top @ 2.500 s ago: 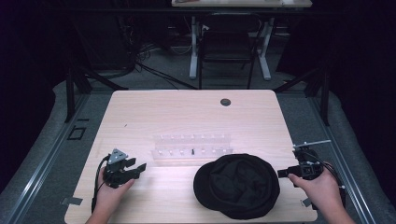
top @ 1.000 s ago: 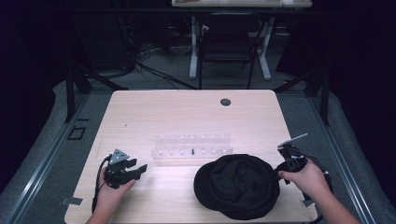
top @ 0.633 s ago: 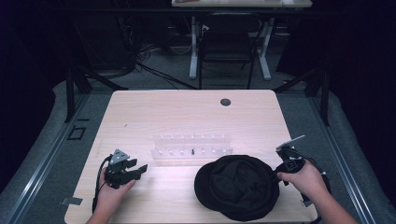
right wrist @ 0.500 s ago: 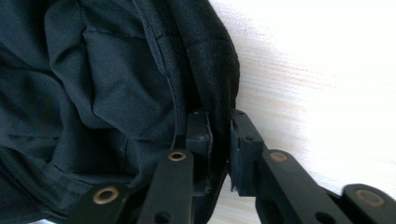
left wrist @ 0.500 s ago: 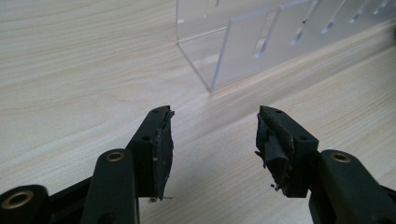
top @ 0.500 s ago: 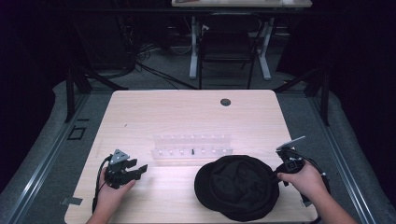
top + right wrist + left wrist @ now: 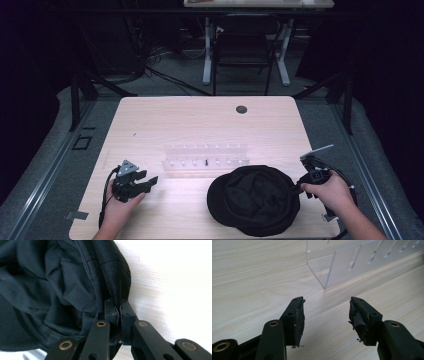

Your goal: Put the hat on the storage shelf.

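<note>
At the table's near right edge, my right claw (image 7: pixel 119 308) has just been closing and now pinches the black cap's (image 7: pixel 256 199) rim. My left claw (image 7: pixel 325 315) gapes empty, the clear rack (image 7: pixel 362 260) ahead. The cap's front is cut off in the right gripper view.

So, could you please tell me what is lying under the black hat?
The black hat rests directly on the wooden table; whatever lies beneath its cloth is covered. The right gripper is clamped on its edge.
</note>
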{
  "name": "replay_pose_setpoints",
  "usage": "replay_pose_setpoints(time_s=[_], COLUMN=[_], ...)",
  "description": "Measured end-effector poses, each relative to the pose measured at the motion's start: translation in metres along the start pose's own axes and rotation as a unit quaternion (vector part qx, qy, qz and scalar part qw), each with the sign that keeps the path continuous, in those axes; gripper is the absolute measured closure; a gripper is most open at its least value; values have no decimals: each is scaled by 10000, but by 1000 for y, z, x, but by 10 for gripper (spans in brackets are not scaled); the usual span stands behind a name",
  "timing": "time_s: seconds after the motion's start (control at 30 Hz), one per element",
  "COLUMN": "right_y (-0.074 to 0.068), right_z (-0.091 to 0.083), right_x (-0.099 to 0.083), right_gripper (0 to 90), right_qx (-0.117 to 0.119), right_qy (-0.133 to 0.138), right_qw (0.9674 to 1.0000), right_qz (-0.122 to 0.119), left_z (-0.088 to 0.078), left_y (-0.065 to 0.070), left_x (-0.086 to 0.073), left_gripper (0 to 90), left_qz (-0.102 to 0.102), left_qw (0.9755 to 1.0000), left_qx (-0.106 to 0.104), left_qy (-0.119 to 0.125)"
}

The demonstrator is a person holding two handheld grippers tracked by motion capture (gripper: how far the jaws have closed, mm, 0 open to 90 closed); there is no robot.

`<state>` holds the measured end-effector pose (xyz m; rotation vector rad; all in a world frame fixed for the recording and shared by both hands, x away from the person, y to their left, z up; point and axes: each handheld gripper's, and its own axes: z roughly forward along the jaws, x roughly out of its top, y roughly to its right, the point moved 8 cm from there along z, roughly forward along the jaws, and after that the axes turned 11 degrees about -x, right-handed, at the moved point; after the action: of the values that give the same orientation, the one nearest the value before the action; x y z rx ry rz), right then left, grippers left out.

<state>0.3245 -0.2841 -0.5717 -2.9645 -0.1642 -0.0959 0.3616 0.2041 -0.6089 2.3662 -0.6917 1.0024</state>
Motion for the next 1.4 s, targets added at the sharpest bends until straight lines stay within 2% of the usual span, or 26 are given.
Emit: replay_pose_setpoints(time_s=[0.03, 0.17, 0.2, 0.3, 0.33, 0.37, 0.4, 0.43, 0.47, 0.53, 0.6, 0.77, 0.8, 0.83, 0.97, 1.0, 1.03, 1.07, 1.17, 1.2, 1.23, 1.27, 1.33, 1.4], right_y=[-3, -5, -7, -8, -11, -10, -10, -13, -13, -17, -18, -24, -26, -29, -33, -36, -37, -41, -47, -48, -51, -52, -54, -56], right_z=[-2, -12, -14, -22, -24, -28, -28, -32, -35, -39, -44, -52, -56, -57, -63, -67, -70, -72, -81, -84, -89, -92, -99, -105], right_x=[1, 0, 0, -2, -1, -2, -2, -1, -2, -1, -2, -2, -3, -1, -2, -1, -1, 0, 0, 0, 1, 1, 1, 3], right_gripper=[874, 876, 876, 877, 877, 877, 877, 877, 878, 878, 878, 878, 879, 879, 879, 879, 879, 879, 879, 879, 879, 879, 880, 880], right_qx=[77, 194, 221, 283, 367, 415, 415, 526, 527, 589, 682, 807, 935, 952, 1097, 1208, 1288, 1357, 1481, 1538, 1601, 1670, 1716, 1739], right_qy=[95, 114, 185, 128, 237, 133, 133, 231, 219, 277, 220, 246, 167, 254, 218, 217, 191, 265, 289, 347, 391, 446, 489, 579], right_qw=[9999, 9997, 9995, 9995, 9989, 9990, 9990, 9982, 9982, 9975, 9972, 9962, 9954, 9948, 9935, 9921, 9913, 9898, 9881, 9873, 9860, 9847, 9838, 9828], right_qz=[117, 77, 161, 56, 197, 85, 85, 181, 156, 276, 194, 238, 159, 265, 228, 255, 173, 341, 309, 197, 270, 216, 159, 208], left_z=[0, 0, 0, 0, 0, 0, 0, 0, 0, 0, 1, 1, 1, 1, 1, 1, 1, 1, 1, 1, 1, 1, 1, 1], left_y=[0, 0, 0, 0, 0, 0, 0, 0, 0, 0, 0, 0, 0, 0, 0, 0, 0, 0, 0, 0, 0, 0, 0, 0], left_x=[0, 0, 0, 0, 0, 0, 0, 0, 0, 0, 0, 0, 0, 0, 0, 0, 0, 0, 0, -1, 0, 0, -1, -1], left_gripper=[459, 459, 459, 459, 459, 459, 459, 459, 459, 459, 459, 459, 459, 459, 458, 458, 458, 458, 459, 458, 458, 458, 458, 458], left_qz=[-3, -4, -4, -6, -5, -6, -6, -20, -20, -26, -25, -18, -19, -19, -21, -20, -32, -33, -32, -32, -33, -34, -31, -33], left_qw=[10000, 10000, 10000, 10000, 10000, 10000, 10000, 10000, 10000, 10000, 10000, 10000, 10000, 10000, 10000, 10000, 10000, 10000, 10000, 10000, 10000, 10000, 10000, 10000], left_qx=[2, 2, 1, 6, 6, 8, 8, 5, 2, 4, 6, -1, -1, -2, -4, -4, -4, -1, -4, -4, -4, -4, -5, -6], left_qy=[8, -1, -5, 0, -2, 0, 0, 6, -1, 1, 4, 24, 27, 24, 30, 28, 27, 32, 33, 32, 34, 35, 32, 30])
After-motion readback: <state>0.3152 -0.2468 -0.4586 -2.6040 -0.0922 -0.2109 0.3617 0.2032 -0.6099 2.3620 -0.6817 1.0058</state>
